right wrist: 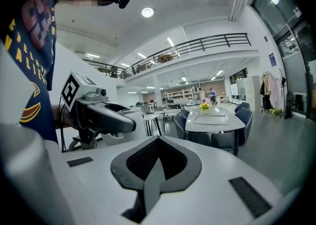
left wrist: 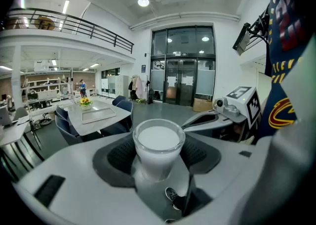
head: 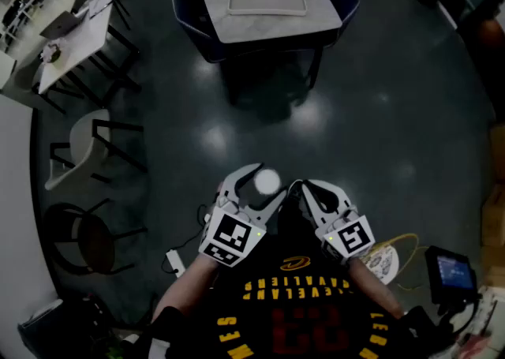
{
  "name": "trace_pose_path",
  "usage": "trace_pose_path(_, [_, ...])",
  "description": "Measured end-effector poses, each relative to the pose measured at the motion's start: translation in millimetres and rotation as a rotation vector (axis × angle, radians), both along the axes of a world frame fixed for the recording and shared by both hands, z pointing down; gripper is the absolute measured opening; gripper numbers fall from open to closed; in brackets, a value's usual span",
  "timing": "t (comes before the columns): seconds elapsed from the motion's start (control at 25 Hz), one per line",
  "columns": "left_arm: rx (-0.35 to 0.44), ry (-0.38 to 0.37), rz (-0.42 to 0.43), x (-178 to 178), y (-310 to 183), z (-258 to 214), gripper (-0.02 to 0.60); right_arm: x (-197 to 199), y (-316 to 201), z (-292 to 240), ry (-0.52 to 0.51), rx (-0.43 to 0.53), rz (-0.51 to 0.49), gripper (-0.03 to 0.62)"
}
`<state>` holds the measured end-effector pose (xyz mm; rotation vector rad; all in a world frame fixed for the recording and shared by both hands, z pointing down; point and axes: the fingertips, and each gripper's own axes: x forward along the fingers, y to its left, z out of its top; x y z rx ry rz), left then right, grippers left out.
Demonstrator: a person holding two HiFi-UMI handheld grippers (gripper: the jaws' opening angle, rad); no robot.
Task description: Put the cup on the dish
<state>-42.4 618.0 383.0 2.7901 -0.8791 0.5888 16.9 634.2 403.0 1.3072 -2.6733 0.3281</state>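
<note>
Well short of the grey table (head: 268, 26), left gripper (head: 259, 185) clamps a white cup (left wrist: 159, 142), right gripper (head: 306, 188) closed, empty; risk: walking jolt slips cup free

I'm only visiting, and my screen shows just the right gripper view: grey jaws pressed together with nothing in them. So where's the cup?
Observer: In the left gripper. Its pads are clamped on a white cup, which is standing upright.
Operator: What is that gripper pointing at?
Observer: Its view shows tall glass doors straight beyond the cup. The table is off to the left.
</note>
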Motion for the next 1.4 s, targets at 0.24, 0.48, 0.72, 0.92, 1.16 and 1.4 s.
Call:
trace_pose_path(0.24, [0.006, -0.002, 0.020, -19, 27, -6, 0.268, -24, 20, -4, 0.009, 0.000, -0.025, 0.005])
trace_pose_path(0.48, [0.038, 0.000, 0.034, -50, 47, -25, 0.268, -67, 40, -12, 0.010, -0.002, -0.060, 0.047])
trace_pose_path(0.72, [0.042, 0.015, 0.053, -60, 41, -36, 0.268, -105, 47, -21, 0.032, 0.056, -0.169, 0.237])
trace_pose_path(0.92, [0.052, 0.041, 0.098, -47, 47, -48, 0.268, -119, 48, -33, 0.030, 0.089, -0.206, 0.264])
trace_pose_path(1.16, [0.028, 0.050, 0.112, -34, 45, -49, 0.268, -112, 34, -45, 0.055, 0.138, -0.165, 0.262])
trace_pose_path(1.4, [-0.011, 0.066, 0.101, -19, 21, -39, 0.268, -100, 11, -34, 0.020, 0.121, -0.156, 0.261])
